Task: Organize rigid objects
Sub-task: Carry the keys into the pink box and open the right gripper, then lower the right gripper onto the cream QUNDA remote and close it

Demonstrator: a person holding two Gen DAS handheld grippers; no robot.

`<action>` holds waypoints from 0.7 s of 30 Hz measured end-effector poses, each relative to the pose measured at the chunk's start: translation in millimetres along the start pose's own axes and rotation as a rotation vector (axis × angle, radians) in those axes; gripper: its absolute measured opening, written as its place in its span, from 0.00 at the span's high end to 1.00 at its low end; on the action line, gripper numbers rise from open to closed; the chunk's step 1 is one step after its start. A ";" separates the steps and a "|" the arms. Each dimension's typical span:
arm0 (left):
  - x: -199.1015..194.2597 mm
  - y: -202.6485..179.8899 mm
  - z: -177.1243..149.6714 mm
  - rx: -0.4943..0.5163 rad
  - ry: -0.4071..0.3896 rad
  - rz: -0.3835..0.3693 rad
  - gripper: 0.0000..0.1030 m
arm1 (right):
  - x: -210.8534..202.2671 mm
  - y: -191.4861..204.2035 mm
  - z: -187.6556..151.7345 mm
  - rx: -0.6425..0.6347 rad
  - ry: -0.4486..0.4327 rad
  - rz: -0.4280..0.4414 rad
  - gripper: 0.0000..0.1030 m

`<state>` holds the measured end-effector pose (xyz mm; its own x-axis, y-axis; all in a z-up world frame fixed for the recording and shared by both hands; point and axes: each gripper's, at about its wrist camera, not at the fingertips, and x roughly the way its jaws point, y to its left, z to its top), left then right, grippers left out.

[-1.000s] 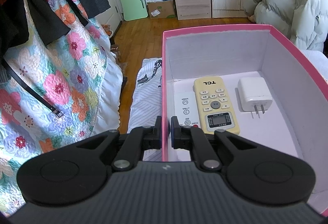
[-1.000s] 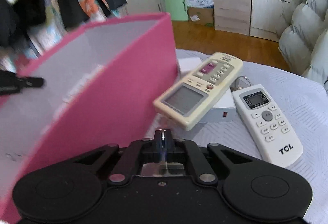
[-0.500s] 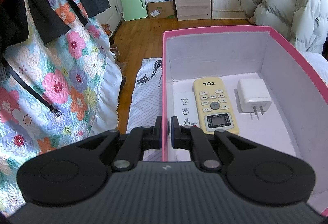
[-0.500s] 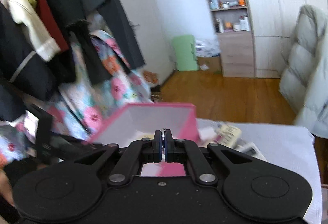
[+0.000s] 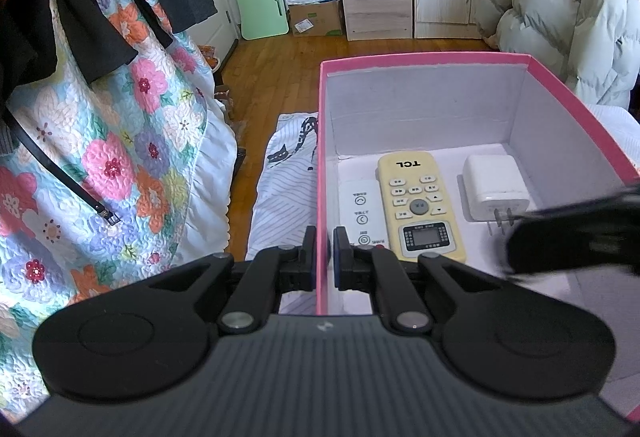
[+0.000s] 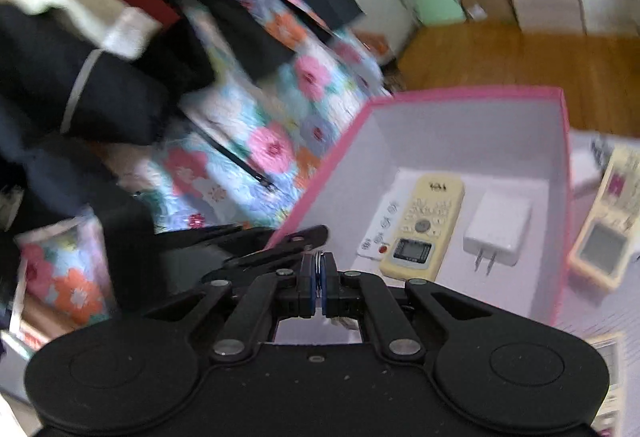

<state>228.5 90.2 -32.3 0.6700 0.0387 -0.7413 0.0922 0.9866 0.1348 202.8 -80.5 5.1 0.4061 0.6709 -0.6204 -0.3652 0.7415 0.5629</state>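
From my left wrist view, my left gripper (image 5: 324, 253) is clamped on the near left wall of the pink box (image 5: 420, 59), one finger outside and one inside, holding the box steady on the bed. Inside it lie a yellow TCL remote (image 5: 418, 205), a slim white remote (image 5: 362, 213) touching its left side and partly under it, and a white charger (image 5: 494, 187) a little to the right with its prongs toward me. A dark blurred shape, my right gripper (image 5: 576, 237), cuts across the box's right side. The risk here, I judge, is that this pinch on thin card could buckle or tip the wall if I lean on it, sliding the things already placed

From my right wrist view, my right gripper (image 6: 319, 277) has its jaws pressed together; a thin silvery edge shows between the pads, but I cannot tell what it is. It hangs over the box's near corner, and the picture is smeared. Outside the box's right wall a cream remote (image 6: 610, 221) with a grey screen waits on the bed. I judge the danger to be knocking the box rim or my left gripper (image 6: 280, 241) just ahead, since both grippers crowd this corner, or dropping whatever thin thing I hold short of the box floor
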 end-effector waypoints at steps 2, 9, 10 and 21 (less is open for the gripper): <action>0.1 0.2 0.0 0.002 -0.001 -0.002 0.94 | 15.4 -6.3 4.0 0.032 -0.004 -0.037 0.94; 0.6 -0.1 0.5 0.004 -0.003 -0.006 0.94 | 18.7 -22.9 14.4 0.056 -0.085 -0.117 0.84; 0.7 -0.1 0.5 0.004 -0.003 -0.007 0.94 | 9.7 -22.1 10.9 0.043 -0.100 -0.124 0.79; 0.5 -1.2 0.2 0.009 -0.002 -0.005 0.93 | -123.1 -28.4 -38.6 -0.157 -0.225 -0.280 0.56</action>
<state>228.9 89.0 -32.7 0.6712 0.0338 -0.7405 0.1021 0.9852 0.1376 130.8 -184.0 44.5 0.6756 0.4380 -0.5930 -0.3309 0.8989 0.2871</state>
